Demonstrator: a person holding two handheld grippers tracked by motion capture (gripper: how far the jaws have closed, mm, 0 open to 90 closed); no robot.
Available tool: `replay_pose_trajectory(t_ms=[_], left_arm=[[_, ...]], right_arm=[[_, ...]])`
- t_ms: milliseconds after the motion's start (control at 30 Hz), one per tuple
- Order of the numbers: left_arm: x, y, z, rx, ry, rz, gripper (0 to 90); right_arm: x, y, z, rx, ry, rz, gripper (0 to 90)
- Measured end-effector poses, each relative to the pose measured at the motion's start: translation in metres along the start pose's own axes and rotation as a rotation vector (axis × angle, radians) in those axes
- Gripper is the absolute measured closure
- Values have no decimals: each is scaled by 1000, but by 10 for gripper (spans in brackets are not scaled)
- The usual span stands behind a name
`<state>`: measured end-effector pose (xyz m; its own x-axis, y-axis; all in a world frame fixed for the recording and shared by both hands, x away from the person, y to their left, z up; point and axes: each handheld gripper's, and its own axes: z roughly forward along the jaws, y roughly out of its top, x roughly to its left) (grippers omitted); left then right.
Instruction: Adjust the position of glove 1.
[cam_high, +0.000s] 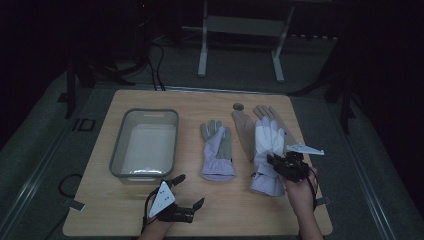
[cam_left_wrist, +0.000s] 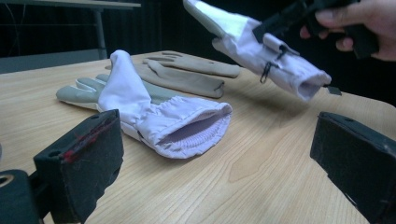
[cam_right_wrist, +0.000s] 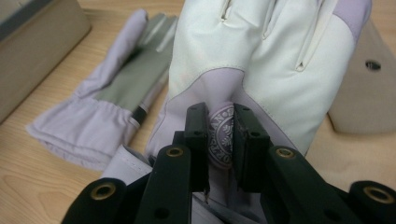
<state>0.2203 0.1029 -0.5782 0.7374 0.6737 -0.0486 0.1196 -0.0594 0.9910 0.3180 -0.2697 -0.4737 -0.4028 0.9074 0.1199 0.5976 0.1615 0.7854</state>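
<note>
- High view: the right gripper (cam_high: 280, 165) sits over the right half of the wooden table (cam_high: 105, 210), its jaws clamped on the white-and-lilac glove (cam_high: 267, 150), which lies long-ways with its cuff toward the person. Just left of it rests a second, grey-and-lilac glove (cam_high: 218, 150), apart from the first. Behind the held glove lies a tan glove (cam_high: 245, 127), partly covered by it. A grey plastic bin (cam_high: 144, 144) stands on the left half of the table. The left gripper (cam_high: 187, 190) hovers low near the table's front edge, just in front of the bin, jaws spread wide with nothing between them.
- Left gripper view: its two black jaws stand far apart, released. Between them I see the grey-and-lilac glove (cam_left_wrist: 154, 109) flat on the wood, cuff opening toward the camera. The white-and-lilac glove (cam_left_wrist: 261, 46) hangs clear of the table, tilted, gripped by the right gripper (cam_left_wrist: 280, 21) in the person's hand (cam_left_wrist: 359, 23).
- Right gripper view: the jaws pinch a fold of the white-and-lilac glove (cam_right_wrist: 261, 56) at its wrist.
</note>
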Motion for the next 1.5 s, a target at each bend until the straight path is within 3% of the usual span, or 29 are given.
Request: replay_pose_trajectory(t_ms=[267, 367, 533, 667, 967, 1500], left_arm=[[0, 0, 0, 0, -2, 6, 30], [0, 0, 0, 0, -2, 8, 30], [0, 0, 0, 0, -2, 7, 30], [0, 0, 0, -4, -2, 6, 30], [-1, 0, -1, 0, -5, 11, 30], [0, 0, 0, 2, -7, 7, 30]], right_arm=[[22, 39, -6, -52, 13, -45, 778], [32, 55, -4, -70, 38, -48, 777], [55, 78, 4, -87, 52, -57, 776], [74, 89, 18, -70, 49, -66, 776], [108, 88, 56, 4, 65, -91, 776], [108, 63, 114, 134, 56, -46, 765]])
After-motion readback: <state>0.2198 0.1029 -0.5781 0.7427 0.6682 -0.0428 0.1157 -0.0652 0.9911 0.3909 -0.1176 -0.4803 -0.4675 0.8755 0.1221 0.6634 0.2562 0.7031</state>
